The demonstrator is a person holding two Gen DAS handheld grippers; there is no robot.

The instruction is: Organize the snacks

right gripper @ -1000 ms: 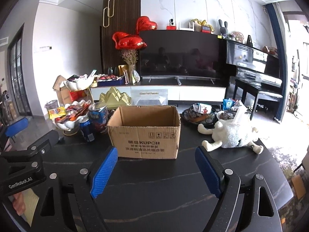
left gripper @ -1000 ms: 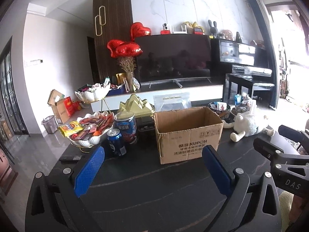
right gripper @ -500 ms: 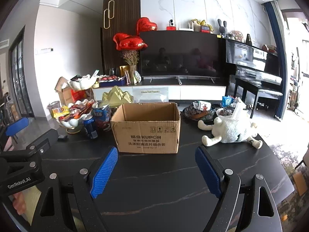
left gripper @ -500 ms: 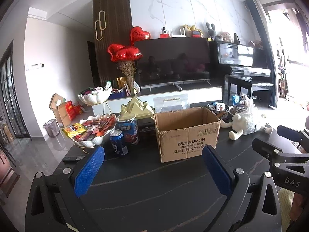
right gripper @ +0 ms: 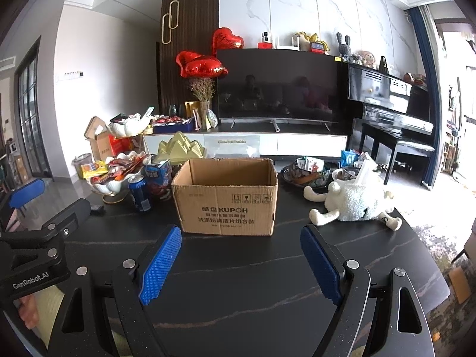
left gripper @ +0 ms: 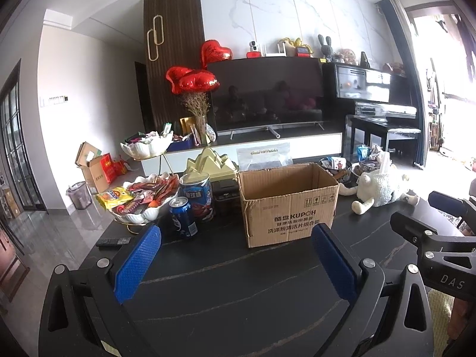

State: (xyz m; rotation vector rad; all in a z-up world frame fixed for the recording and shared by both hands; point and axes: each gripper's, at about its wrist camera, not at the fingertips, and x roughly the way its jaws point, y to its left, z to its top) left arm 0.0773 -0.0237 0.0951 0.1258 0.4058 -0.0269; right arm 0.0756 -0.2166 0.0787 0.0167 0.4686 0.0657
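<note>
Evidently pre-pick: left gripper (left gripper: pixel 235 255) and right gripper (right gripper: pixel 241 261) spread wide, holding nothing, short of open brown cardboard box (right gripper: pixel 226 196). Snacks heaped in white scalloped bowl (left gripper: pixel 139 196) left of box. Next: reach there, clamp one packet.

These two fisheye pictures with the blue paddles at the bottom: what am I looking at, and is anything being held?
Each picture comes from a camera on a hand-held gripper that a person carries, looking along its two blue-padded fingers. One shows the left hand-held gripper, the other the right hand-held gripper. Both stand open and empty above a dark table. On it are an open cardboard box, a white bowl of snacks, a blue drink can, a taller blue tin and a white plush toy.
</note>
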